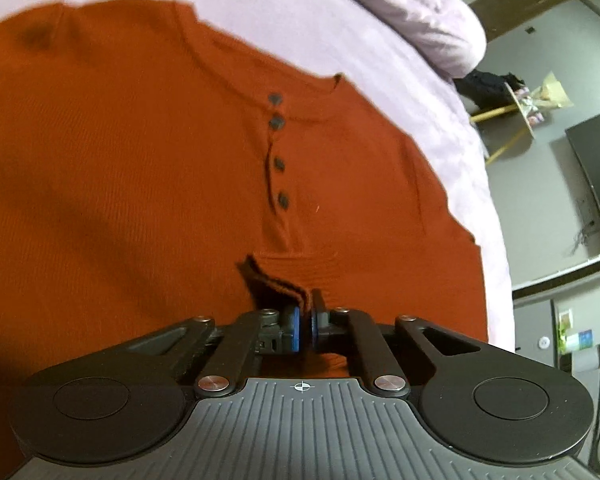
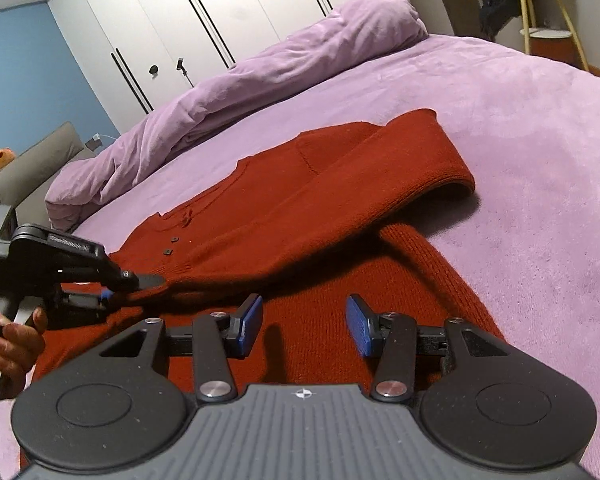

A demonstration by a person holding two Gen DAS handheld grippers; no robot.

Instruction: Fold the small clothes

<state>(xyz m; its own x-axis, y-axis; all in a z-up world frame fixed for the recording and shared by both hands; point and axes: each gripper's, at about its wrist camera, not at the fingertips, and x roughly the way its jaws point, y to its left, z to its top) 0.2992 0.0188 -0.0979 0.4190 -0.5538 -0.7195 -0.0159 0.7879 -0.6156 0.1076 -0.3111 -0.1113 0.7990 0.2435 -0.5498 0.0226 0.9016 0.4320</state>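
The bed [image 2: 500, 128], covered in a lilac sheet, is being used as the folding surface, its broad flat top giving the garment room to lie spread out; a bunched duvet [image 2: 236, 80] of the same colour is being kept out of the way at the far side. The rust-red sweater [image 1: 140, 168] is lying front-up on the bed, with the buttoned placket [image 1: 278, 152] exposed so the fold lines can be judged from the neckline. One sleeve [image 2: 380, 184] is being carried across the chest, which appears to be the sleeve-in step that narrows the garment before the body is folded. The left tool [image 1: 306, 322] is being held closed on the ribbed cuff [image 1: 276, 280] of that sleeve, the blue pads pinching the cuff's edge so that the sleeve can be guided without being bunched. The right tool [image 2: 304, 326] is being held above the sweater's lower body with its jaws apart and nothing between them, probably in readiness for the next fold.
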